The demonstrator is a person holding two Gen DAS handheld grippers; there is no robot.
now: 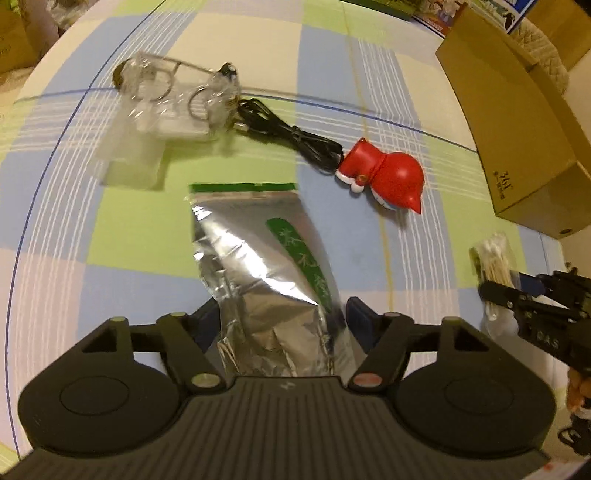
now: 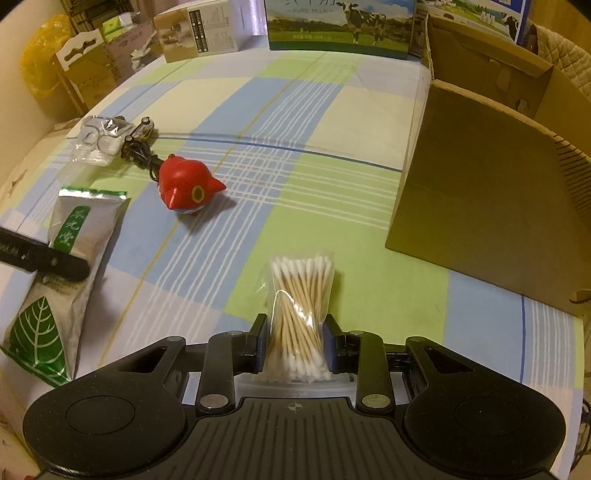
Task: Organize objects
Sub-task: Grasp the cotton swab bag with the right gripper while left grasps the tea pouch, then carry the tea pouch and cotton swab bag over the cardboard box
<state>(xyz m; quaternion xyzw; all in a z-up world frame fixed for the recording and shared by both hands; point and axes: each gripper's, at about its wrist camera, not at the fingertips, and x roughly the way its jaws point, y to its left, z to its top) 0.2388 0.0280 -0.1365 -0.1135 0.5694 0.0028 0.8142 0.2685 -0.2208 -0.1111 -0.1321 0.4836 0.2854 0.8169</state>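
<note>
While clamped: swabs point(image 2: 300, 317), pouch point(image 1: 266, 266).

Checked cloth point(image 2: 314, 184) covering the counter. Milk carton point(image 2: 340, 27) and printed boxes point(image 2: 199, 31) at its far edge. Yellow bag point(image 2: 37, 62) far left.

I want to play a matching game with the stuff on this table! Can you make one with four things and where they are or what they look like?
Things:
1. silver tea pouch
2. bag of cotton swabs
3. red toy
4. cardboard box

Clues:
A. lying on its side next to the black cable
B. between the fingers of the left gripper
C. brown, open at the top
D. between the fingers of the right gripper

Pairs: 1-B, 2-D, 3-A, 4-C
</note>
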